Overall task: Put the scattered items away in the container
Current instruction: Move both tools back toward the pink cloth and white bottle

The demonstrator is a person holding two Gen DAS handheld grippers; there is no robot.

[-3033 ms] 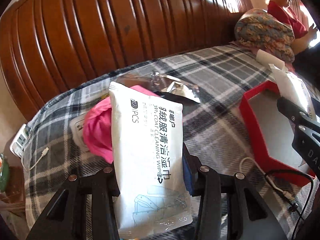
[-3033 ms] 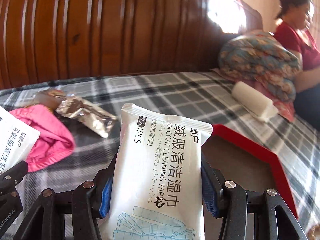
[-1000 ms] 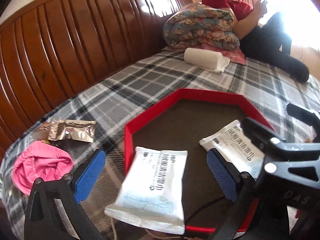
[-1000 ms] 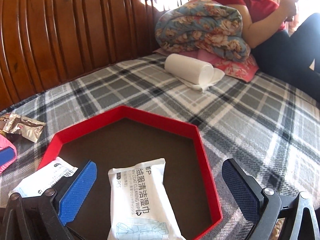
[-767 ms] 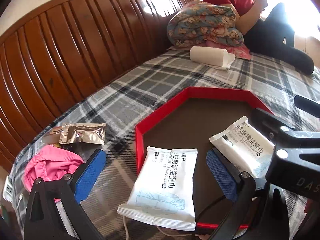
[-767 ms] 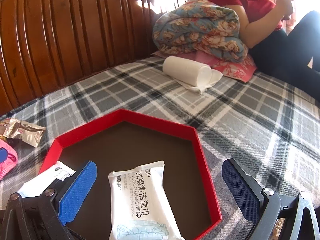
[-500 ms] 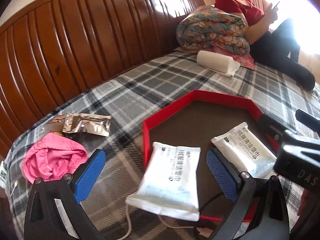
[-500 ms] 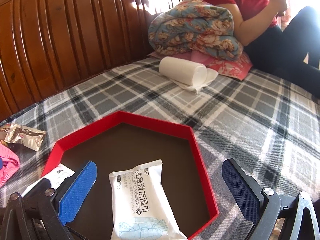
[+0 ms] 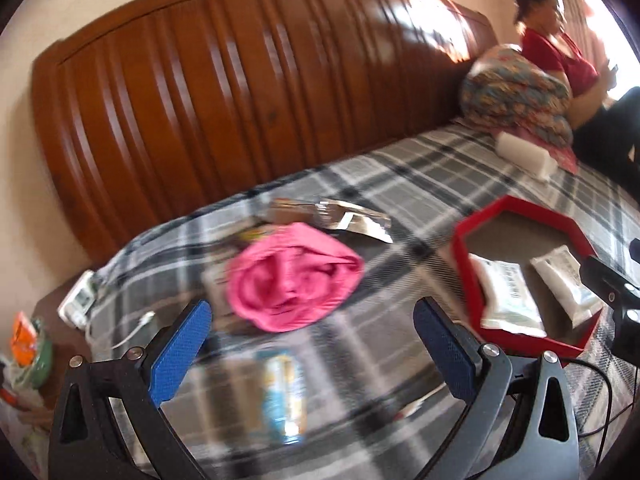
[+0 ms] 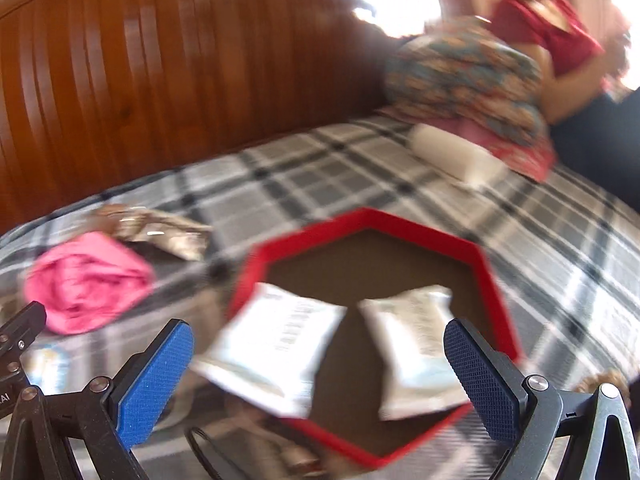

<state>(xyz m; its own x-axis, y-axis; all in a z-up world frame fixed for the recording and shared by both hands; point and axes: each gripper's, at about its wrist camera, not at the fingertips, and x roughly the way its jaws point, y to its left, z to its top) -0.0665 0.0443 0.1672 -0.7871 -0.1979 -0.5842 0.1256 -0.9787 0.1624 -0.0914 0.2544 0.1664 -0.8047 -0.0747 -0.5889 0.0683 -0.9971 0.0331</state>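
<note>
A red hexagonal tray (image 9: 464, 240) (image 10: 486, 268) lies on the plaid bed. Two white wipe packs lie in it, the left pack (image 9: 506, 292) (image 10: 276, 348) overhanging its near rim, the right pack (image 9: 564, 280) (image 10: 416, 348) inside. A pink cloth (image 9: 292, 276) (image 10: 86, 280) and a silver foil packet (image 9: 348, 216) (image 10: 164, 232) lie to the left of the tray. A small blue and yellow packet (image 9: 284, 396) lies between my left gripper's fingers. My left gripper (image 9: 312, 352) is open and empty near the pink cloth. My right gripper (image 10: 320, 368) is open and empty above the tray's near edge.
A wooden headboard (image 9: 240, 100) runs along the back. A white roll (image 9: 524, 154), a floral bundle (image 9: 516, 100) and a seated person (image 9: 560, 56) are at the far right. A white charger and cable (image 9: 84, 300) lie at the bed's left edge. A black cable (image 9: 600, 392) trails near the tray.
Both grippers have let go of their wipe packs, which now lie in the tray. My left gripper has swung left toward the pink cloth. My right gripper has pulled back a little.
</note>
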